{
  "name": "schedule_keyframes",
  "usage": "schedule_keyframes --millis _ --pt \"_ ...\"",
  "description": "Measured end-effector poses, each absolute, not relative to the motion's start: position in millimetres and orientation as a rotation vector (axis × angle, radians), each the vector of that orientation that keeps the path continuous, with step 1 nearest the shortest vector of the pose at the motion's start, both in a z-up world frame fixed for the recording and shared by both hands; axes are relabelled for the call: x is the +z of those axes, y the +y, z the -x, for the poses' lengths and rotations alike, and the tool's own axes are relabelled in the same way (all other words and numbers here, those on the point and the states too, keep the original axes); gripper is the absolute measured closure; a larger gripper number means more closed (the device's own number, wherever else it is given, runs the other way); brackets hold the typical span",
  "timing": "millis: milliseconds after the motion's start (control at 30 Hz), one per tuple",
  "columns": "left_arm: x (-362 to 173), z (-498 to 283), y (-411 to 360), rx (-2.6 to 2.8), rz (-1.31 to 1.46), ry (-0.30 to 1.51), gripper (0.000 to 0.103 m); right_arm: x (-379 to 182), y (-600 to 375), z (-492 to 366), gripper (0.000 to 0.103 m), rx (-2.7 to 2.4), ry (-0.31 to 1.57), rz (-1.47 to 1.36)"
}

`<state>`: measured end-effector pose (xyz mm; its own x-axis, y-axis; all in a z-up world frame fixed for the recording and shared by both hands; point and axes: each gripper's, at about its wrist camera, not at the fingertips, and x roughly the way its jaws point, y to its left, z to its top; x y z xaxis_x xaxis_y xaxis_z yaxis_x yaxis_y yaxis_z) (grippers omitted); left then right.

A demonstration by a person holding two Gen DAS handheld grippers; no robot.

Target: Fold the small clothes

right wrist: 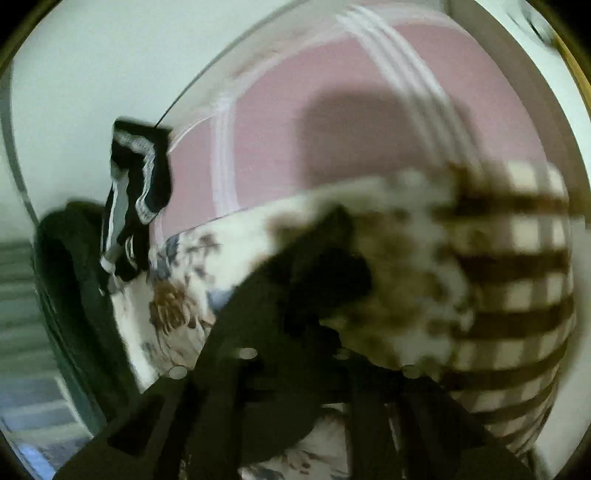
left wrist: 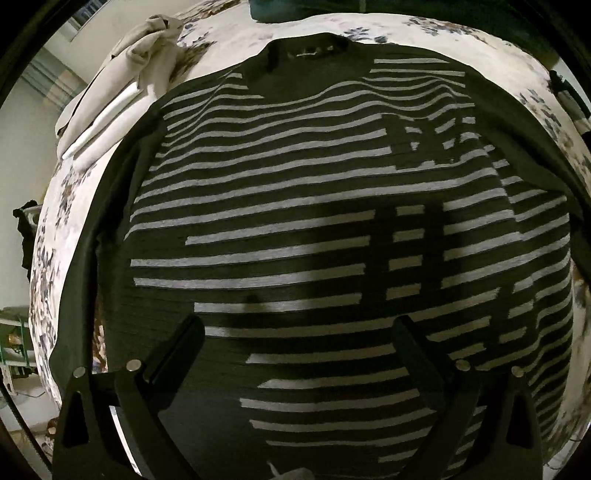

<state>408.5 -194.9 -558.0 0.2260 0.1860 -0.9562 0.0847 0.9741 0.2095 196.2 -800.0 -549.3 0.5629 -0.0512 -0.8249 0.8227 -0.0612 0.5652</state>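
Note:
A dark sweater with grey stripes (left wrist: 295, 206) lies flat on a flowered bedspread (left wrist: 229, 33), collar at the far end. My left gripper (left wrist: 295, 325) hovers above its lower half, open and empty, with fingers (left wrist: 177, 347) wide apart. In the blurred right wrist view, my right gripper (right wrist: 295, 354) is closed on a dark piece of cloth (right wrist: 303, 266), apparently a sleeve of the sweater, lifted above the bedspread (right wrist: 177, 302).
A pile of beige and white clothes (left wrist: 122, 85) lies at the bed's far left corner. A black and white garment (right wrist: 136, 192) hangs at the left in the right wrist view. A pink blanket (right wrist: 332, 110) and a brown checked cloth (right wrist: 517, 295) lie beyond.

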Motion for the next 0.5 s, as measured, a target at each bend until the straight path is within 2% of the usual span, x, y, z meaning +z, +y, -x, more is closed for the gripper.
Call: schedule_keyframes --millis 133,300,500 --pt "-560 -410 -187 0.078 -0.22 1.344 0.0 -507 -829 -214 0.095 -0.879 0.652 -1.306" --pt "-564 -413 -183 0.095 -0.182 1.351 0.0 -489 -851 -254 0.094 -0.854 0.73 -1.19" --pt "-557 -419 -164 0.141 -0.1 1.345 0.0 -432 -801 -319 0.094 -0.653 0.689 -1.137"
